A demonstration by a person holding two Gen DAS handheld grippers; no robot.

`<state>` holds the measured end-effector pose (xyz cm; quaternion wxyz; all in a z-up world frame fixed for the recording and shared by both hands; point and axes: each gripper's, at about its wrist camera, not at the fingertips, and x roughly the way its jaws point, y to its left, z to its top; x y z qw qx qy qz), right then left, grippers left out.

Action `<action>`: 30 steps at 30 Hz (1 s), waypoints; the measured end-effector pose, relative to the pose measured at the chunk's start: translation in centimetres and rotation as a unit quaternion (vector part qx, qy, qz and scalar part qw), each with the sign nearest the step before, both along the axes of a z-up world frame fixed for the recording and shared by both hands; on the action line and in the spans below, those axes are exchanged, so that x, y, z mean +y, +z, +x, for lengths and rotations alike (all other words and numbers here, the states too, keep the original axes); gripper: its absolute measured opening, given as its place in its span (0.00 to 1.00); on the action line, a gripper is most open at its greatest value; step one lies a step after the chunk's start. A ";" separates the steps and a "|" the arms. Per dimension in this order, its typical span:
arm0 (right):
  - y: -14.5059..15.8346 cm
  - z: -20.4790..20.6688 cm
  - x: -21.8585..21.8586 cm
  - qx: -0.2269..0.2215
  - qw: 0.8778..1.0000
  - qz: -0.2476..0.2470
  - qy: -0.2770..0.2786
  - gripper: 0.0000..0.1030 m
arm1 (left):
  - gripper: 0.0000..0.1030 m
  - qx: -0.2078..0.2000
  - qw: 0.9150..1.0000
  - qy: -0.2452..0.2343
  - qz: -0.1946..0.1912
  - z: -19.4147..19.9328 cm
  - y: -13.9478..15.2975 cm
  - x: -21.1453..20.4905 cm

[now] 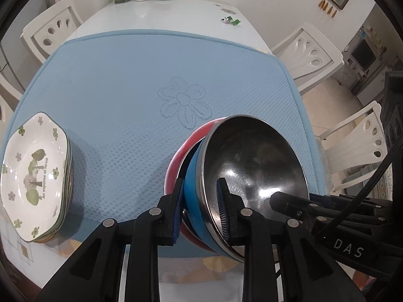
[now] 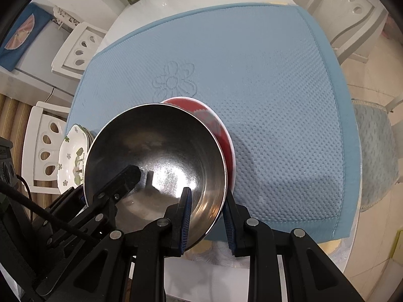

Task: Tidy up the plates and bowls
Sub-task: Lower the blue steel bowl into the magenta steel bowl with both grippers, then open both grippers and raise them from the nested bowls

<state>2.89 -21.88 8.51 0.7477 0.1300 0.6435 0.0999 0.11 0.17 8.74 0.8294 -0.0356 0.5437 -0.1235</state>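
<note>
Both grippers pinch the rim of the steel bowl (image 1: pixel 252 166): the left gripper (image 1: pixel 201 209) on its left wall, the right gripper (image 2: pixel 207 214) on the opposite side. It sits nested in a red bowl (image 2: pixel 216 125) on the blue mat (image 1: pixel 126 88). The steel looks light, stiff and slippery, so opposite rim grips suit it; the plates (image 1: pixel 32 176) stacked further left look breakable.

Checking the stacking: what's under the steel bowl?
A red bowl sits under the steel bowl, its rim showing. Its inside is covered, so anything deeper is hidden.
</note>
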 end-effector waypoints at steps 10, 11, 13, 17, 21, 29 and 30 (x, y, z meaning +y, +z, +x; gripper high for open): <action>2.3 0.1 -0.7 -0.045 0.999 -0.011 -0.007 0.24 | 0.24 0.007 1.000 0.007 -0.026 1.0 -0.3 0.6; 2.5 0.1 -0.9 -0.049 0.999 -0.009 -0.008 0.24 | 0.25 0.013 0.999 0.006 -0.035 1.0 -0.3 0.8; 2.6 0.1 -1.1 -0.050 0.999 -0.006 -0.011 0.24 | 0.30 0.021 0.999 -0.002 -0.046 0.9 -0.3 0.9; 2.0 0.0 -1.5 -0.038 0.999 0.001 -0.014 0.24 | 0.30 0.015 0.999 -0.009 -0.051 0.7 0.3 1.1; 1.8 -0.1 -1.5 -0.034 0.999 0.004 -0.013 0.24 | 0.30 -0.014 0.999 0.024 -0.033 0.4 1.6 2.3; 2.0 -0.1 -1.5 -0.035 0.999 0.006 -0.013 0.24 | 0.39 -0.016 0.999 0.029 -0.007 0.2 0.6 2.6; 2.0 -0.2 -1.5 -0.033 0.999 0.005 -0.012 0.24 | 0.40 -0.018 0.999 0.030 -0.003 0.0 0.2 2.6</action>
